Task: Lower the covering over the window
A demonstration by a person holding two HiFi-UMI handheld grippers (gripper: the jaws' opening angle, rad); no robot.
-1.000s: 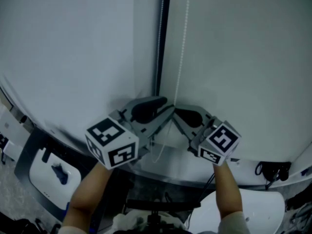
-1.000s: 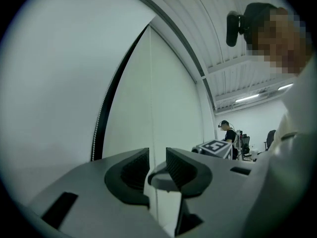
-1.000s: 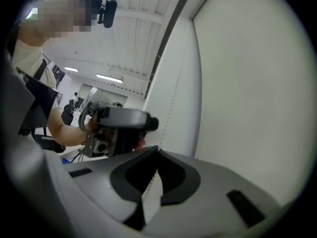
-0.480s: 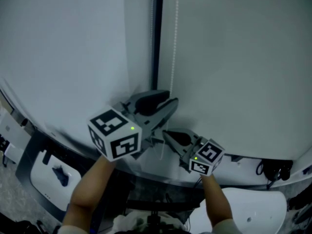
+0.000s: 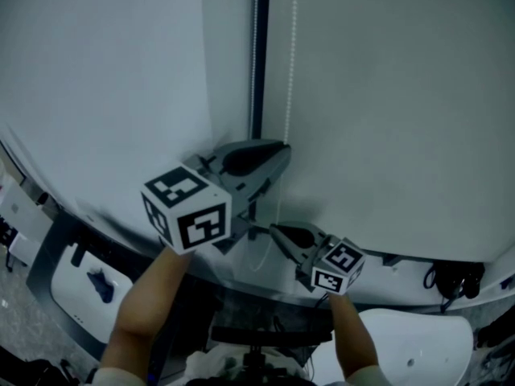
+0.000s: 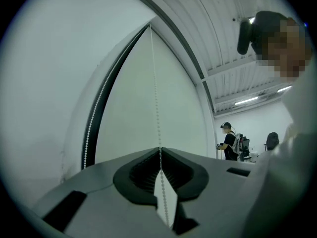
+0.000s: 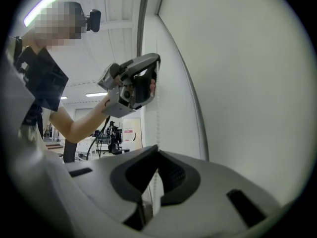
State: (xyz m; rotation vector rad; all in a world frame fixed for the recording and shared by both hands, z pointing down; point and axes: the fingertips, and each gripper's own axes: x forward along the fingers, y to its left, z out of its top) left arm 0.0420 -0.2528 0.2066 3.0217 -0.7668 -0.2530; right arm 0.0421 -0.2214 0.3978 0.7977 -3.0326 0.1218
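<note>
Head view: nearest and lowest is my right gripper (image 5: 273, 228), jaws clenched on the bead chain (image 5: 290, 71). In the right gripper view the chain runs straight down into the closed tips. Just above it is my left gripper (image 5: 282, 164), whose jaws have just been closing round the same chain. The left gripper view shows the tips meeting on the beads. Behind both hangs the white roller blind (image 5: 394, 95), flat across the window, with a dark frame strip (image 5: 257, 55) just left of the chain.
</note>
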